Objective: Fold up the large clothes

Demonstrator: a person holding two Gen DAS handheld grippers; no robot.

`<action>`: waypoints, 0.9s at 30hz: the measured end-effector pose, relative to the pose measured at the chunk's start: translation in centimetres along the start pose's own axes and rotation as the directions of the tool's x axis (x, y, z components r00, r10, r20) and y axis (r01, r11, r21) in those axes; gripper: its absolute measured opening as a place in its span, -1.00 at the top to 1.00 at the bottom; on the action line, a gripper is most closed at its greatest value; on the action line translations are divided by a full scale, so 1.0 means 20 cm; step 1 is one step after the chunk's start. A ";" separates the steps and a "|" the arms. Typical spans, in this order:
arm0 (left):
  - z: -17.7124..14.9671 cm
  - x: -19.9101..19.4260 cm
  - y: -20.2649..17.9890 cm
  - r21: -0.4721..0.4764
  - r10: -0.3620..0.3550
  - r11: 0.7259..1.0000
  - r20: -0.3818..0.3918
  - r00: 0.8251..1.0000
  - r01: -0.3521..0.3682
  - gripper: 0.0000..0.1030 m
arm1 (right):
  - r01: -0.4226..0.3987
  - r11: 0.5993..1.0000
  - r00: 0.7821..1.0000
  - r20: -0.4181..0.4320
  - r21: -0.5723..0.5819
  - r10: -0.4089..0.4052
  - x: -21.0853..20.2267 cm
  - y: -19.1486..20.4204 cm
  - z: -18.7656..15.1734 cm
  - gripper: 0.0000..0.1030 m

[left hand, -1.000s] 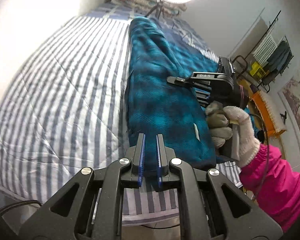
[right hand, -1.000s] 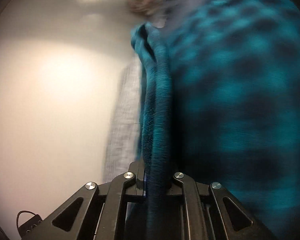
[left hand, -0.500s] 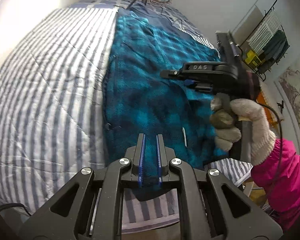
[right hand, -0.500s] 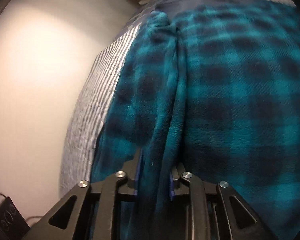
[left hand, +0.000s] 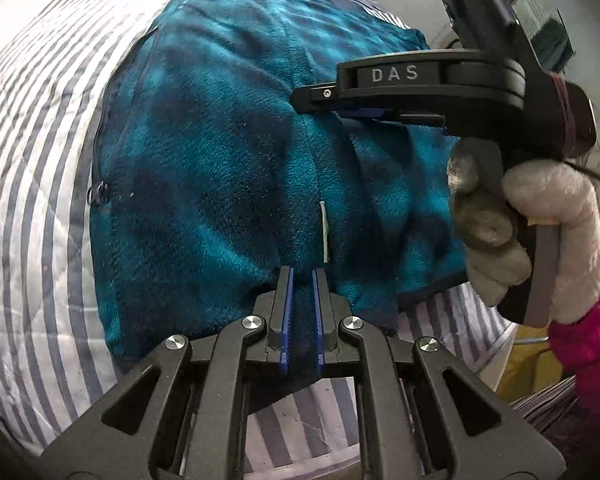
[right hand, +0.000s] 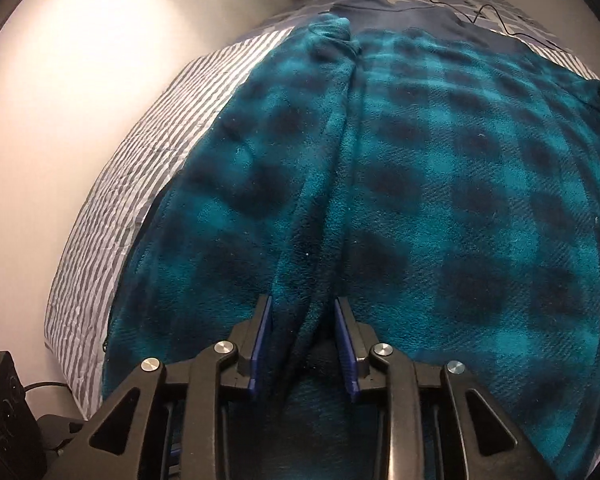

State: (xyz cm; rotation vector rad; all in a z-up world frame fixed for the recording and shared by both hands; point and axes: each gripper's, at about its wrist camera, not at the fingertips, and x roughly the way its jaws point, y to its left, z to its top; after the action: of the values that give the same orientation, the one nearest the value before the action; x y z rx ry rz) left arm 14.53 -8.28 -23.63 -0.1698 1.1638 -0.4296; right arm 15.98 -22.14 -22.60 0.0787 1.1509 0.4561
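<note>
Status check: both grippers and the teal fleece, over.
Left gripper shut on fleece hem. Right gripper open, fold of fleece between its pads. Teal plaid fleece spread on striped bedding. Nothing in the way.

"DAS" stands on the right gripper (left hand: 342, 110)

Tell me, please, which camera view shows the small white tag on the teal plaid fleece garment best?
The left wrist view. The small white tag stands out there against the teal plaid fleece garment, just beyond the left gripper. The right wrist view shows only fleece folds and the striped bedsheet; no tag is visible there.
</note>
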 end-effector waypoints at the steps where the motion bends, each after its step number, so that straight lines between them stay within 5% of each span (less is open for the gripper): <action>1: 0.00 0.00 -0.01 0.004 0.005 1.000 -0.004 1.000 -0.005 0.87 | -0.003 1.000 1.000 0.003 0.001 0.003 -0.01 0.00 0.00 0.43; 8: 0.02 -0.16 -0.10 0.046 0.039 0.998 0.076 0.996 -0.043 0.86 | -0.004 0.999 0.996 0.093 -0.051 0.009 -0.25 -0.06 -0.06 -0.05; 13: 0.06 -0.35 -0.15 0.059 -0.002 0.998 0.165 0.986 -0.008 0.10 | 0.050 0.998 0.990 0.136 -0.049 -0.043 -0.58 -0.25 -0.12 -0.13; 21: 0.19 -0.47 -0.21 0.062 -0.079 0.996 0.193 0.978 0.068 0.09 | 0.159 0.979 0.968 0.174 0.127 -0.180 -0.98 -0.70 -0.31 -0.25; 27: 0.24 -0.47 -0.23 0.042 -0.087 0.996 0.187 0.978 0.081 0.09 | 0.230 0.910 0.933 0.188 0.344 -0.307 -1.21 -1.07 -0.52 -0.34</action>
State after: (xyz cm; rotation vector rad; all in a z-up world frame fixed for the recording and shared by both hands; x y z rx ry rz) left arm 14.70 -9.00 -12.26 -0.2260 0.9644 -0.4970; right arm 5.42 -52.65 -12.32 0.2448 0.9699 0.0080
